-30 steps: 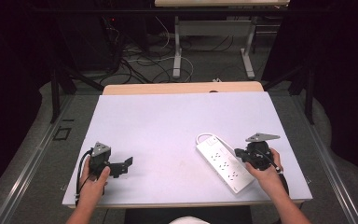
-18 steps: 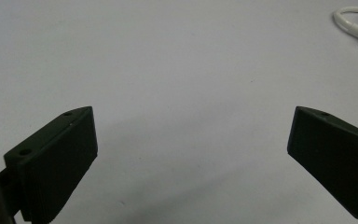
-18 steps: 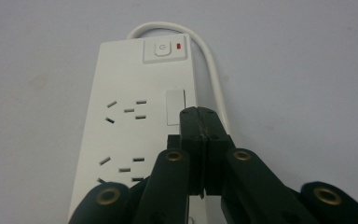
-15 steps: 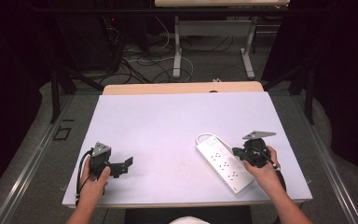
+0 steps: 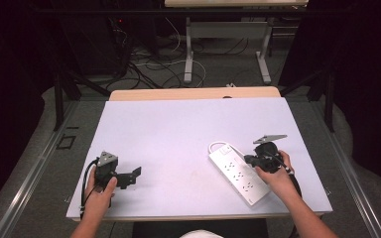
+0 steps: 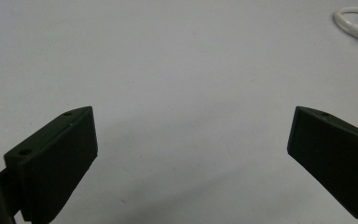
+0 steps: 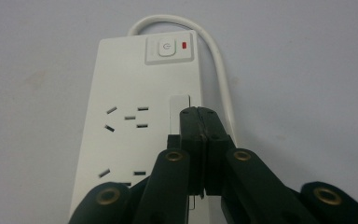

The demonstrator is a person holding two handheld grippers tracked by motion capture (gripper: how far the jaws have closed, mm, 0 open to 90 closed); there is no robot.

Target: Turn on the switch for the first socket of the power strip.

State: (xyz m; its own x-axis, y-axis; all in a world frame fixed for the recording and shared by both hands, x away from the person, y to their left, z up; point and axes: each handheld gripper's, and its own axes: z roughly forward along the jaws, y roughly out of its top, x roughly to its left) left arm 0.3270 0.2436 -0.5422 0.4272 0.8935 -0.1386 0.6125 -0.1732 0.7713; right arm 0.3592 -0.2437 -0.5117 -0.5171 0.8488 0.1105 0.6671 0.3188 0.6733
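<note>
White power strip [image 5: 238,173], one, two black tongs, right [image 7: 199,116] closed, left [image 6: 191,154] open

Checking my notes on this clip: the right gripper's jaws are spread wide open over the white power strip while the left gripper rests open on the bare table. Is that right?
Not quite. The right gripper has its jaws shut, pressed together above the white power strip, as the right gripper view shows. The rest holds: the left gripper rests with jaws wide apart over the bare table.
</note>
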